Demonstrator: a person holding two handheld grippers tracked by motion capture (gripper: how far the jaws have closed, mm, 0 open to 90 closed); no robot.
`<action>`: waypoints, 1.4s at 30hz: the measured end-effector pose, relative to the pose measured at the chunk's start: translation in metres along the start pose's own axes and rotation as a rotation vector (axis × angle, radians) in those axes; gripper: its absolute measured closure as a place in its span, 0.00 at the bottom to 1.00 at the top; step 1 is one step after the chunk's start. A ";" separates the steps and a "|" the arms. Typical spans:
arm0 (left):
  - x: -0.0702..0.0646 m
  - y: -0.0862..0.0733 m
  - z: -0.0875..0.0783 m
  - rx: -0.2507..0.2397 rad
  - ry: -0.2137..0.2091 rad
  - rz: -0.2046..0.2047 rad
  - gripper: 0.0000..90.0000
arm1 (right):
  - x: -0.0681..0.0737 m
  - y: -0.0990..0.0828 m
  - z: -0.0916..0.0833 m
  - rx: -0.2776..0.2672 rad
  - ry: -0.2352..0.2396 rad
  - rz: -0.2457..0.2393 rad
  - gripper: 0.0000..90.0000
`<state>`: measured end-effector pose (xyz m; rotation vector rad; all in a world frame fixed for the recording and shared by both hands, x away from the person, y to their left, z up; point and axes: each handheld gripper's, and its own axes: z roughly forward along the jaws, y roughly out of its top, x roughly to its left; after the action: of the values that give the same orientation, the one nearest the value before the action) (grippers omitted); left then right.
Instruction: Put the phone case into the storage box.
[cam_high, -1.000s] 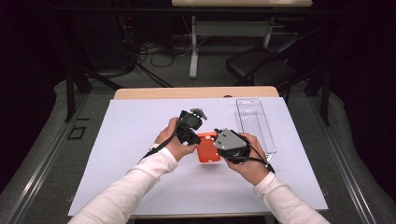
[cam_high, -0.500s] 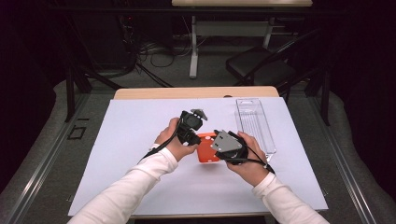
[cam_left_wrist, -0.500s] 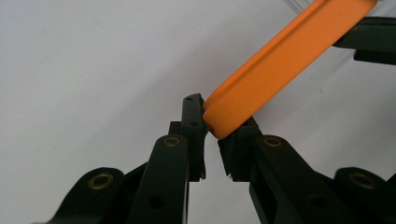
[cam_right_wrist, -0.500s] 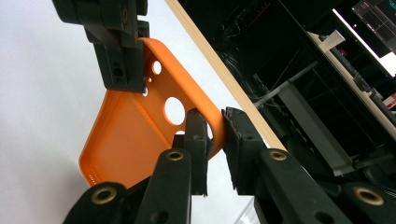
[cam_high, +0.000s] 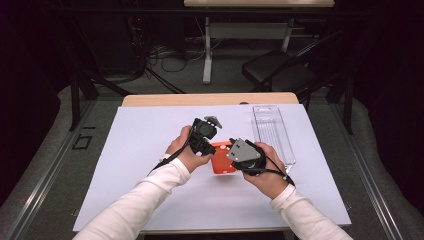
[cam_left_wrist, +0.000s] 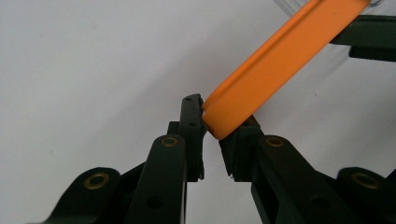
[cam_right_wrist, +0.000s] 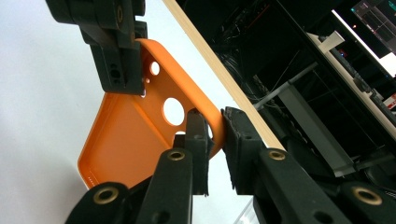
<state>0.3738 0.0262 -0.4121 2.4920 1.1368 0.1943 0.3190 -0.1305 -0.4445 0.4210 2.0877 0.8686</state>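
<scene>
Between both hands, left tongs (cam_left_wrist: 211, 135) and right tongs (cam_right_wrist: 215, 140) pinch an orange case (cam_right_wrist: 126, 135), half hidden.

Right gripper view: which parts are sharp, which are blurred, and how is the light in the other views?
Right gripper view: orange case and fingers sharp, dark background soft. Left gripper view: white table evenly lit, slightly grainy. High view: table bright, surroundings dark.

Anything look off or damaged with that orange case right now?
No damage shows. The orange phone case is held off the table, tilted, pinched at opposite edges by the left gripper and right gripper. The clear tray lies flat.
</scene>
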 end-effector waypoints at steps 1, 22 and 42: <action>0.000 0.000 0.000 -0.003 -0.003 -0.004 0.88 | 0.000 0.000 0.000 -0.001 0.000 0.000 0.90; 0.009 -0.005 -0.006 -0.061 -0.075 -0.030 0.72 | -0.006 -0.006 -0.002 -0.047 -0.012 0.024 0.90; 0.019 -0.017 -0.013 -0.184 -0.099 0.018 0.59 | -0.017 -0.017 -0.005 -0.083 -0.014 0.058 0.90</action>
<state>0.3709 0.0541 -0.4077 2.3242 1.0095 0.1706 0.3253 -0.1544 -0.4452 0.4447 2.0275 0.9796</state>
